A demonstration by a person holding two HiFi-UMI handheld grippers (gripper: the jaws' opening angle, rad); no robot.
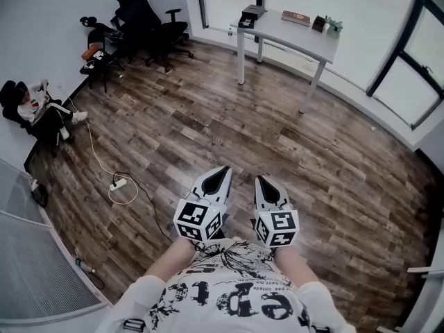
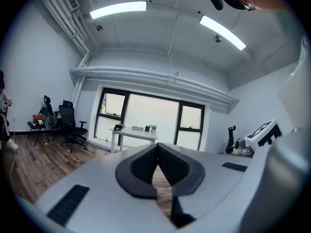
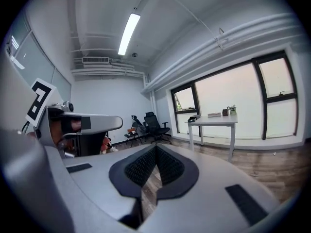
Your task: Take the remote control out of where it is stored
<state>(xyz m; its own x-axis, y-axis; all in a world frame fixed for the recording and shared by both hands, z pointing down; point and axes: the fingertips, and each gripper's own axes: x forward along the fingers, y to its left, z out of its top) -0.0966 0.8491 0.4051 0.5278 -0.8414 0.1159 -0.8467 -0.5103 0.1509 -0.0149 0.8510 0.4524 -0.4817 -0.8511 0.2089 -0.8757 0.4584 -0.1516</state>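
Observation:
No remote control can be made out in any view. In the head view my left gripper (image 1: 222,172) and right gripper (image 1: 261,182) are held side by side close to the person's body, above the wooden floor. Both point toward the far white table (image 1: 291,37). The left gripper (image 2: 157,145) has its jaws shut tip to tip with nothing between them. The right gripper (image 3: 155,148) is likewise shut and empty. The table (image 2: 133,134) stands far ahead by the windows, with a black box (image 1: 248,16), a flat book-like thing (image 1: 296,18) and small items on it.
Black office chairs (image 1: 149,19) stand in the far left corner. A person (image 1: 38,106) sits against the left wall. A white power strip (image 1: 119,184) with its cable lies on the floor to my left. A glass partition (image 1: 35,255) runs along the near left.

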